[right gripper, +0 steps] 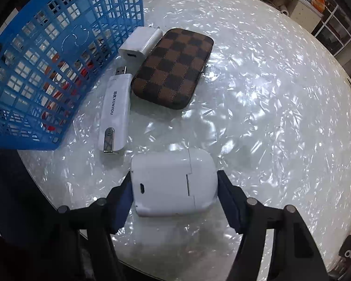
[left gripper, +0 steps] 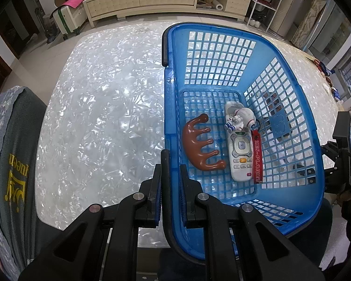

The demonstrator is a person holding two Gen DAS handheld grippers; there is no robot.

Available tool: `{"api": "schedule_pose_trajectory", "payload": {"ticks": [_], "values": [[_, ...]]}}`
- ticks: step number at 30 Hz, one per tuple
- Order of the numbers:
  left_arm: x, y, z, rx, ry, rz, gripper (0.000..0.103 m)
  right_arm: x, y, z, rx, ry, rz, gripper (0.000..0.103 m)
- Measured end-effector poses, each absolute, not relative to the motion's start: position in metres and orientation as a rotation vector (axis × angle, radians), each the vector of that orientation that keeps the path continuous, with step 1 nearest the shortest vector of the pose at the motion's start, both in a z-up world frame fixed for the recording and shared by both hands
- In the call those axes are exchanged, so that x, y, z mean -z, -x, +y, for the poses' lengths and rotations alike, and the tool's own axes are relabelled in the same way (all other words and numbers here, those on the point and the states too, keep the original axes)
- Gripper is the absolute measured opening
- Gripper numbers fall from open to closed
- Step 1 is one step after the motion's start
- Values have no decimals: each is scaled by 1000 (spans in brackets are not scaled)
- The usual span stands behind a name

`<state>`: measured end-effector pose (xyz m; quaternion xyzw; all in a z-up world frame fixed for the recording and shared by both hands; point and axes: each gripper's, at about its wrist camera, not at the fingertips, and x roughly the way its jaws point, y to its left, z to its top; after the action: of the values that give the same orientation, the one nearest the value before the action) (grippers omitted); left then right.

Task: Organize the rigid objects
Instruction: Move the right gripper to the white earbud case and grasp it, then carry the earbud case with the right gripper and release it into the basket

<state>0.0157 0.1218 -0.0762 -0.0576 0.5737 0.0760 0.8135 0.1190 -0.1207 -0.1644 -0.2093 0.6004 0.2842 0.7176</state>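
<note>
Left gripper clamped on blue basket rim (steadying). Right gripper straddling white earbud case on table, pads touching or nearly so; contact unclear. Advise: grip square, lift clear over basket wall.

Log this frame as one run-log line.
left gripper: shut on blue plastic basket rim | right gripper: around white earbud case on table | in basket: brown massager, white remote

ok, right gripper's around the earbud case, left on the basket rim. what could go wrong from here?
1. The earbud case is smooth and rounded; the right gripper may squeeze it out.
2. Dropped in, it may hit the astronaut lying on the remote.
3. The left gripper pinches only the basket rim, which could tip.
</note>
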Motion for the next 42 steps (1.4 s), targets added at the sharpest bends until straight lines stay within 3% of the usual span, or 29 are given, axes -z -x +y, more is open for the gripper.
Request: {"api": "schedule_pose_trajectory", "payload": {"ticks": [10,26,34,42], "values": [[79,-10,124,-168,155,1226,14,127,-132,-140,-580,372,1269,65],[79,-10,125,-163,162,1220,14,-10,-143,-107,-656,349,1026,65],[80,-10,126,-159,164,1220,14,-27,-122,-45,-776,395,972,65],[80,-11,126,-156,164,1219,14,-9,-118,-1,-870,441,985,65]]}}
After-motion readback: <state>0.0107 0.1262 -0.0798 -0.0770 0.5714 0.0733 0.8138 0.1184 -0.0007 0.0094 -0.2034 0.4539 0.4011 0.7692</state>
